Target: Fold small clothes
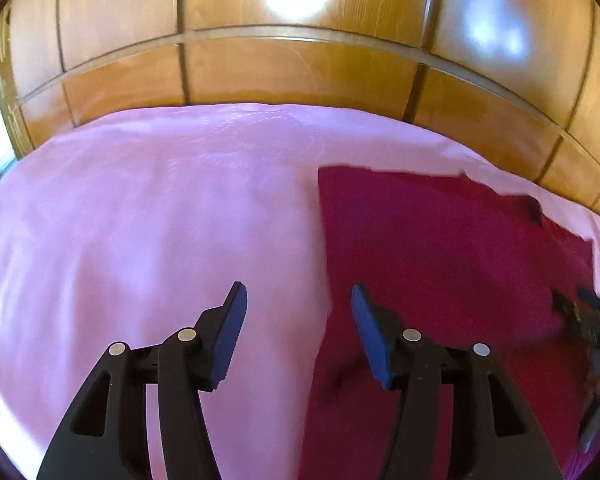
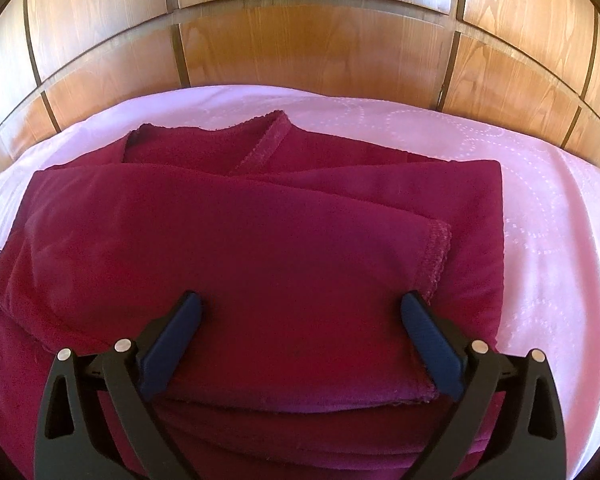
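Observation:
A dark red garment (image 2: 260, 248) lies partly folded on a pink bedsheet (image 2: 540, 208), its collar toward the wooden headboard and a hemmed sleeve edge (image 2: 556, 252) folded across the top. My right gripper (image 2: 300, 304) is open wide, low over the near part of the garment, holding nothing. In the left wrist view the garment (image 1: 440, 260) lies to the right. My left gripper (image 1: 298, 294) is open and empty above the garment's left edge, its left finger over the sheet (image 1: 140, 220). The right gripper (image 1: 592, 320) shows blurred at the far right.
A glossy wooden panelled headboard (image 1: 300, 72) runs along the far edge of the bed; it also fills the top of the right wrist view (image 2: 308, 48). Bare pink sheet spreads left of the garment and to its right.

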